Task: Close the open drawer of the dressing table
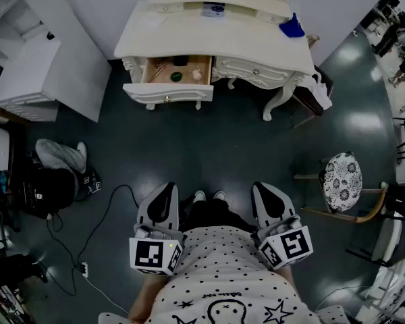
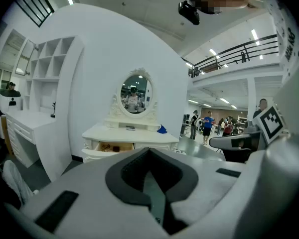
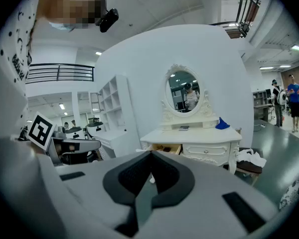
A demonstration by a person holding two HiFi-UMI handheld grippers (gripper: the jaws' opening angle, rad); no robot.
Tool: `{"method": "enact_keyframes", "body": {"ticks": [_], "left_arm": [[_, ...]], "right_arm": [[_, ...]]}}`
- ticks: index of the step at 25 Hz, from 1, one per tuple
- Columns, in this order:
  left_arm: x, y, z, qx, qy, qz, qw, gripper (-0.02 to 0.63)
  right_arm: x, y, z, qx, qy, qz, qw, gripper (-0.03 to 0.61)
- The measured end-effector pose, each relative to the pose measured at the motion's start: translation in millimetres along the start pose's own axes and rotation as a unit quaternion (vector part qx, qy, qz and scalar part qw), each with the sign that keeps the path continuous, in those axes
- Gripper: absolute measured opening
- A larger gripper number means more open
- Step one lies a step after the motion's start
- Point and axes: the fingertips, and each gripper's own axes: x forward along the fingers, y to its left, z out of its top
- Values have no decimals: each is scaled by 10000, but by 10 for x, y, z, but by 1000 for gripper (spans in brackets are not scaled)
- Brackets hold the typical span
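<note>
**Approach not yet begun: drawer open, far ahead of both grippers**

The table (image 1: 243, 42) stands well ahead of both hand-held grippers, across a stretch of bare dark floor (image 1: 223, 147), with its oval mirror (image 2: 136, 94) on top. The drawer (image 1: 169, 93) is on the table's left side. It is pulled out, roughly straight ahead of the left hand-held gripper (image 1: 167, 189) and ahead and to the left of the right hand-held gripper (image 1: 262, 187). Small items lie inside it, too small to name.

Both grippers are held low and close to the person's body, nothing touching them. In the left gripper view the jaws are pressed together at the tips with nothing between them. The right gripper view shows the same, tips meeting and empty.

The step in hand looks like the start of the task, with the walk to the table still to do. The next move probably calls for closing the distance. One gripper, likely the left since it lines up with the drawer, can then be set flat against the drawer front (image 1: 167, 98). Pressed-together jaws suit a push, which should run straight in along the drawer's travel so it does not skew.
</note>
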Motion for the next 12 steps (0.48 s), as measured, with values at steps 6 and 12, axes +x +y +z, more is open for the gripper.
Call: {"method": "enact_keyframes", "body": {"ticks": [6,12], "left_arm": [[-19,-9,27,7,-24,23,10000,12],[5,-84,33,37,-26,8,10000,12]], "right_arm": [[-26,5,27,-51,-20,33,10000,9],[-71,-57,23,-33,-48,31,10000,9]]}}
